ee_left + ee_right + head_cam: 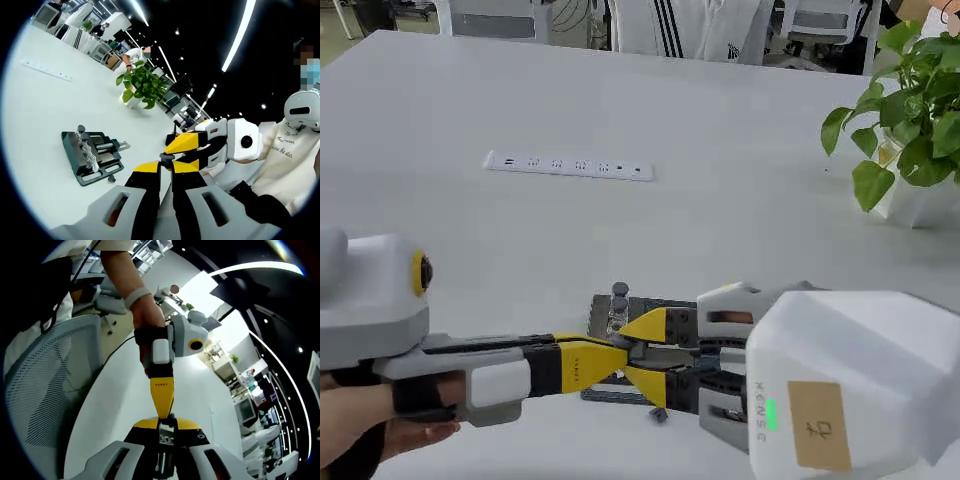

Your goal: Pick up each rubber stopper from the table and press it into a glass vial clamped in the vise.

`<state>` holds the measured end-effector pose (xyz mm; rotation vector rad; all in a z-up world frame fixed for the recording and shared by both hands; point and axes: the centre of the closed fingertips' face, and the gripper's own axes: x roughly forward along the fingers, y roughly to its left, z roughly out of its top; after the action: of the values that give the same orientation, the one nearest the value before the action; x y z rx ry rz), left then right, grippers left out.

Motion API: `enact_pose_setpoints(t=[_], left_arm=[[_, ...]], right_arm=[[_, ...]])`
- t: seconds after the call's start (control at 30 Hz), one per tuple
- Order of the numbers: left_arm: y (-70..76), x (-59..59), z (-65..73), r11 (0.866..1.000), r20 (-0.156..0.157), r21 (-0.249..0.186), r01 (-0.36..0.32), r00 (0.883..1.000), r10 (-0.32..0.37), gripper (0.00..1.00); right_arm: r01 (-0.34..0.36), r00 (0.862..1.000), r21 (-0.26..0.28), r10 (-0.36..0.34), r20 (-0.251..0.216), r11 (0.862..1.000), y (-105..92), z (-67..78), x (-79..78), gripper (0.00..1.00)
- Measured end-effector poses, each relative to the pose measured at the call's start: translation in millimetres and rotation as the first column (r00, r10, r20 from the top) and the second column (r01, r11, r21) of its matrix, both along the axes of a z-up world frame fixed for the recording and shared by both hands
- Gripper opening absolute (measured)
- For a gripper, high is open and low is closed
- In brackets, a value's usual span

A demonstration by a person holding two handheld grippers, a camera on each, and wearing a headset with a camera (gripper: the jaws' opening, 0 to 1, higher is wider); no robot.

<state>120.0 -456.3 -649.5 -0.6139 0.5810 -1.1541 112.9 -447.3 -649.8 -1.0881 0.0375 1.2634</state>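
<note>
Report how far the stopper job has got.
Done: at least one vial in the vise looks capped. In hand: the left tool pinches a stopper, its tip between the right tool's open jaws. Left: a loose stopper lies on the table by the vise.

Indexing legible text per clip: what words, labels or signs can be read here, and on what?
"KENSC", roughly: casing of right hand-held gripper.
"右", sideways: tan sticker on it.
Print on left hand-held gripper: too small.
Lettering on shirt: blurred.
</note>
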Motion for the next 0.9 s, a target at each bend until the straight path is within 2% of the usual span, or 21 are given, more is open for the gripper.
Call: enact_pose_setpoints(t=[0.1, 0.3, 0.5, 0.57, 0.63, 0.7, 0.77, 0.83, 0.9], left_arm=[[0.1, -1.3, -0.6, 1.0, 0.001, 0.001, -0.001, 1.0, 0.001, 0.04], [1.5, -2.4, 1.2, 1.0, -0.012, -0.021, -0.004, 1.0, 0.004, 0.03], [1.5, -0.6, 0.0, 1.0, -0.011, -0.021, -0.012, 1.0, 0.012, 0.03], [1.7, -0.1, -0.6, 1.0, -0.015, -0.025, -0.015, 1.0, 0.014, 0.03], [2.5, 1.3, -0.5, 0.999, -0.015, -0.029, -0.022, 1.0, 0.022, 0.03], [4.2, 3.4, -0.4, 0.999, -0.007, -0.027, -0.032, 0.999, 0.031, 0.03], [5.5, 4.9, -1.0, 0.999, 0.005, -0.018, -0.037, 0.999, 0.037, 0.03], [7.4, 6.2, -2.3, 0.999, 0.042, 0.008, -0.039, 0.998, 0.038, 0.03], [8.9, 6.4, -5.9, 0.998, 0.086, 0.057, -0.03, 0.996, 0.025, 0.03]], right_arm=[[-0.001, 1.0, 0.004, 0.002, -0.012, 1.0, 0.0, -0.1, -1.2, 0.06], [-0.014, 1.0, 0.008, 0.014, -0.002, 1.0, 0.9, -1.3, -0.7, 0.06], [-0.017, 1.0, -0.006, 0.017, 0.008, 1.0, 1.3, -2.8, 1.3, 0.07], [-0.013, 1.0, -0.001, 0.013, -0.005, 1.0, 1.4, -2.4, 1.8, 0.07], [-0.007, 0.999, 0.007, 0.007, -0.039, 1.0, 0.9, -2.5, 1.0, 0.09], [-0.002, 0.999, 0.008, 0.002, -0.045, 1.0, 0.0, -2.6, 1.5, 0.12], [0.008, 0.997, 0.011, -0.007, -0.071, 1.0, -1.9, -2.9, 1.7, 0.12], [0.016, 0.994, 0.019, -0.014, -0.109, 1.0, -4.3, -1.8, 2.0, 0.13], [0.012, 0.988, 0.028, -0.008, -0.154, 1.0, -6.7, 1.1, 1.2, 0.14]])
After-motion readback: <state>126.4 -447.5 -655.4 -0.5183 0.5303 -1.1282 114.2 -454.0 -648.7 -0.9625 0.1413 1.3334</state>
